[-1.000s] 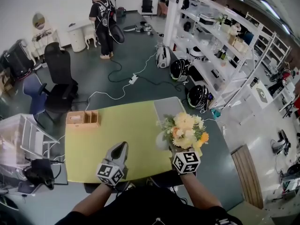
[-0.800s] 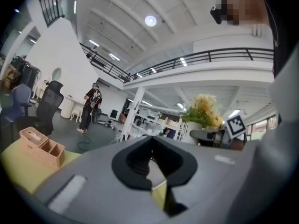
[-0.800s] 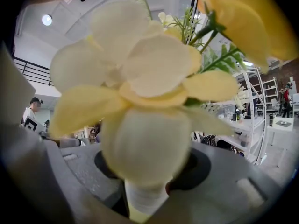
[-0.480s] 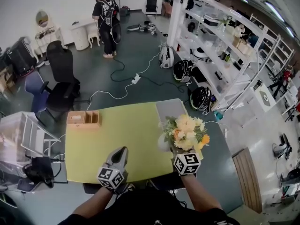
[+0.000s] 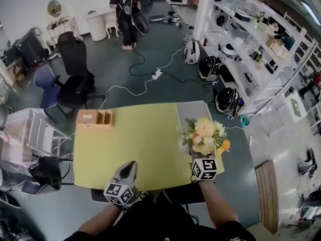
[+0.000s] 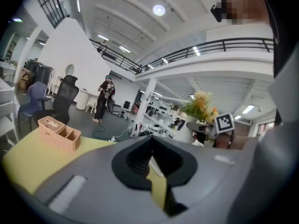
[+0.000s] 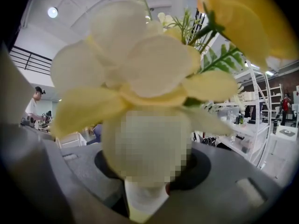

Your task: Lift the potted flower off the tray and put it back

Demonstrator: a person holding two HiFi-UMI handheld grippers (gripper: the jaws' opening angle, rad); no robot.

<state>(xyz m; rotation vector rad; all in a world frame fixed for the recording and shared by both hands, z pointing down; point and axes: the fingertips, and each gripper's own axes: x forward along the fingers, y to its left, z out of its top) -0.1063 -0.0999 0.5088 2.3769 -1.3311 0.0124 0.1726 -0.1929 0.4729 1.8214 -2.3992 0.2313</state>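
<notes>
The potted flower (image 5: 204,134) sits at 3 o'clock on the yellow bench (image 5: 135,144), over the near end of the grey tray (image 5: 192,112), which runs toward 2 o'clock. Cream and yellow blooms fill the right gripper view. The right gripper (image 5: 200,158) comes in from 6 o'clock, its jaws clamped on the white pot under the blooms. Whether the pot rests on the tray or hangs clear of it cannot be told.

The left gripper (image 5: 130,165) is at 7 o'clock over the bench's near edge, well apart from the flower, jaws closed together with nothing between them. A wooden box (image 5: 94,118) stands at 10 o'clock. Beyond the bench are an office chair (image 5: 74,79) at 11 o'clock, a person (image 5: 126,9) at 12 and white shelving (image 5: 251,49) at 1 to 2 o'clock.
</notes>
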